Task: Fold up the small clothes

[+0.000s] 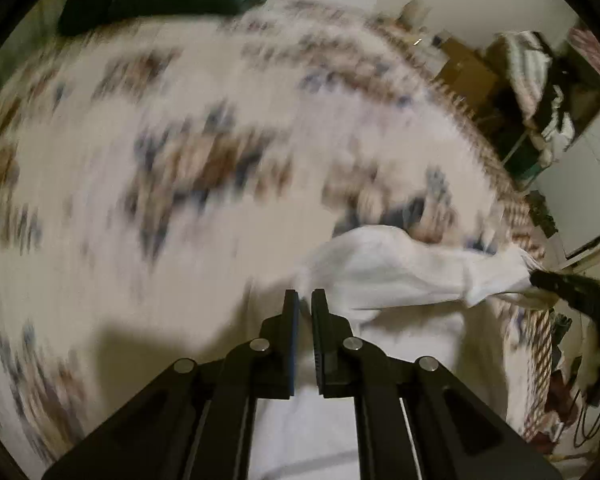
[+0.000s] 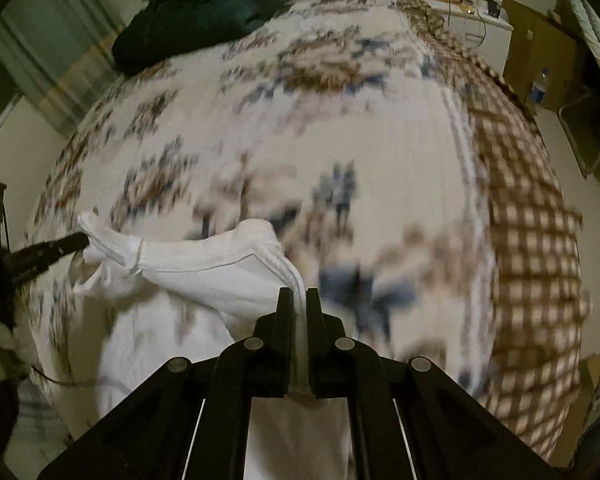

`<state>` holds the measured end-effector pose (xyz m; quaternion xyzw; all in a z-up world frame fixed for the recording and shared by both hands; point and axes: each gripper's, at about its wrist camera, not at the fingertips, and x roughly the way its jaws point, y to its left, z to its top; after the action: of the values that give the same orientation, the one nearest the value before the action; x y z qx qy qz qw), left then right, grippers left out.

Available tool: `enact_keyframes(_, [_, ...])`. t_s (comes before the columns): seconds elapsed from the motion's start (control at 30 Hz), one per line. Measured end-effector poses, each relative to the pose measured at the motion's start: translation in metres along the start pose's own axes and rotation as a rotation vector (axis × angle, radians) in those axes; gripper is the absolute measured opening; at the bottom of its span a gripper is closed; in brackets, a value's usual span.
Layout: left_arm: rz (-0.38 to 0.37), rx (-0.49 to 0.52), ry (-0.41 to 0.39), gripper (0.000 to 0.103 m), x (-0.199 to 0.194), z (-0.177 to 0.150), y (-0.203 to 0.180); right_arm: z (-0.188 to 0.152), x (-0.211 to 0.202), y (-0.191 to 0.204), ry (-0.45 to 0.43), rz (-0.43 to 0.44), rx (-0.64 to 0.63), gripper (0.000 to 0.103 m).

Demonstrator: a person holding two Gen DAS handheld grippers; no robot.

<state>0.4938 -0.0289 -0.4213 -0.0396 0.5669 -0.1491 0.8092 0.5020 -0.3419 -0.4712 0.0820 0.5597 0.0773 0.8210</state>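
I hold the white garment (image 2: 220, 272) stretched over the bed (image 2: 340, 140), left gripper (image 2: 80, 242) and right gripper (image 2: 299, 294) each clamped on one end, its long axis running between them.

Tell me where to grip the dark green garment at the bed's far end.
Take the dark green garment by its near edge, coming from above on the bedspread side: it lies bunched in a thick heap, and that edge faces both grippers. Blur hides any hem.

White garment (image 2: 220, 276), stretched taut, lifted above patterned bedspread (image 2: 340, 128)
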Motion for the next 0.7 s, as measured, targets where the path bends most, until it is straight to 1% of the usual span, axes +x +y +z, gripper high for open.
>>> enact_keyframes(0.07, [-0.010, -0.093, 0.086, 0.006, 0.013, -0.029, 0.016, -0.039, 0.012, 0.000, 0.060, -0.010, 0.011, 0.006])
enact_keyframes(0.1, [-0.022, -0.153, 0.126, 0.006, 0.018, -0.042, 0.027, -0.053, 0.019, -0.004, 0.093, -0.002, 0.025, 0.007])
enact_keyframes(0.13, [-0.037, -0.205, 0.150, 0.007, 0.019, -0.053, 0.036, -0.068, 0.027, -0.008, 0.133, 0.009, 0.041, 0.007])
enact_keyframes(0.17, [-0.048, -0.253, 0.160, 0.007, 0.017, -0.063, 0.044, -0.085, 0.036, -0.011, 0.180, 0.010, 0.045, 0.011])
enact_keyframes(0.2, [-0.052, -0.290, 0.160, 0.009, 0.013, -0.070, 0.050, -0.094, 0.041, -0.011, 0.212, 0.015, 0.041, 0.021])
enact_keyframes(0.23, [-0.058, -0.329, 0.162, 0.022, 0.009, -0.076, 0.057, -0.103, 0.048, -0.014, 0.258, 0.016, 0.042, 0.030])
enact_keyframes(0.27, [-0.071, -0.361, 0.160, 0.032, 0.004, -0.082, 0.064, -0.110, 0.051, -0.018, 0.298, 0.022, 0.066, 0.046])
enact_keyframes(0.3, [-0.089, -0.402, 0.152, 0.037, -0.002, -0.086, 0.072, -0.115, 0.051, -0.024, 0.309, 0.040, 0.099, 0.052])
enact_keyframes(0.33, [-0.100, -0.443, 0.145, 0.047, -0.006, -0.086, 0.079, -0.119, 0.043, -0.031, 0.291, 0.075, 0.142, 0.052])
enact_keyframes(0.37, [-0.110, -0.475, 0.132, 0.051, -0.009, -0.084, 0.084, -0.119, 0.035, -0.037, 0.267, 0.098, 0.180, 0.054])
enact_keyframes(0.4, [-0.120, -0.487, 0.117, 0.052, -0.009, -0.079, 0.087, -0.118, 0.029, -0.044, 0.245, 0.114, 0.221, 0.058])
enact_keyframes(0.47, [-0.124, -0.475, 0.106, 0.052, -0.005, -0.060, 0.086, -0.111, 0.018, -0.060, 0.184, 0.159, 0.334, 0.063])
enact_keyframes(0.53, [-0.150, -0.458, 0.106, 0.052, 0.010, -0.032, 0.078, -0.096, 0.021, -0.073, 0.159, 0.197, 0.427, 0.063])
enact_keyframes(0.57, [-0.164, -0.438, 0.108, 0.052, 0.019, -0.019, 0.072, -0.089, 0.026, -0.076, 0.151, 0.199, 0.453, 0.063])
enact_keyframes(0.63, [-0.159, -0.384, 0.113, 0.052, 0.038, 0.003, 0.057, -0.070, 0.045, -0.079, 0.155, 0.216, 0.489, 0.063])
enact_keyframes(0.67, [-0.144, -0.342, 0.122, 0.052, 0.048, 0.014, 0.048, -0.063, 0.054, -0.079, 0.159, 0.223, 0.498, 0.063])
enact_keyframes(0.7, [-0.112, -0.288, 0.138, 0.052, 0.060, 0.022, 0.039, -0.056, 0.066, -0.078, 0.173, 0.233, 0.501, 0.063])
